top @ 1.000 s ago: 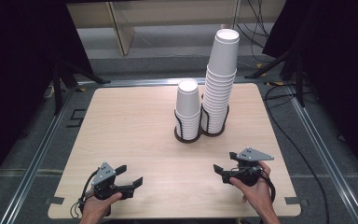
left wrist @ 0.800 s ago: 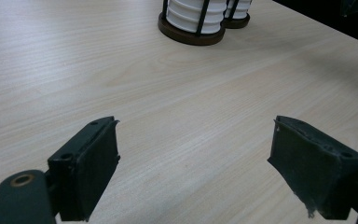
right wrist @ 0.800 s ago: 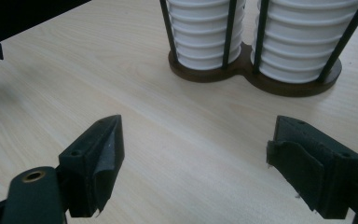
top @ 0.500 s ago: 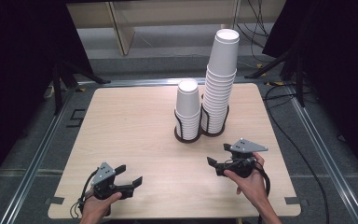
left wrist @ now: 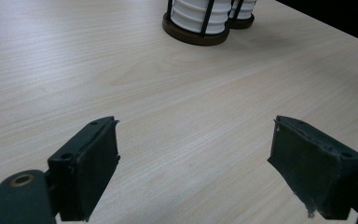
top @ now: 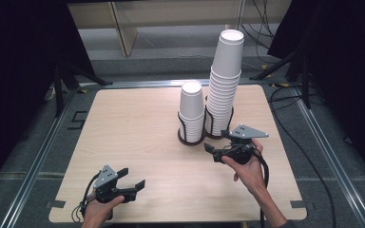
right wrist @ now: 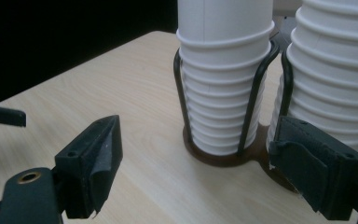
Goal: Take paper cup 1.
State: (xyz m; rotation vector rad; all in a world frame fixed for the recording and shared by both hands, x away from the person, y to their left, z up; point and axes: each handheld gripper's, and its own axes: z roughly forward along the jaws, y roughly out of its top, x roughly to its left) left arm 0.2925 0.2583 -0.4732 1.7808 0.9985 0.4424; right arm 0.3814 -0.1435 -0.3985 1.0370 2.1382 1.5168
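In the space of a second, the right gripper [top: 214, 152] had travelled up the table [top: 123, 123] from its near edge towards the two stacks of paper cups, while the left gripper [top: 132, 176] stayed parked at the near left corner. Both tools had their jaws spread wide with nothing between them; the left gripper view showed only bare wood in the gap.

The short cup stack [top: 191, 111] stood upright in a dark wire holder [top: 190, 140] right of the table's centre. The tall cup stack [top: 225, 85] stood in its own holder, touching or just beside it on the far right side. From the right gripper view, the short cup stack [right wrist: 223, 84] rose straight ahead of the open jaws, close but untouched, with the tall cup stack [right wrist: 335, 79] partly behind the right-hand jaw.

The cups looked light and thin-walled, likely to dent under a hard squeeze and to slip on their smooth sides. Nested cups may also cling together, so more than one could lift at once. The soundest hold appeared to be on the topmost cup's wall above the wire uprights, just below a rolled rim, with gentle pressure. The tall stack seemed the easier to topple if nudged.
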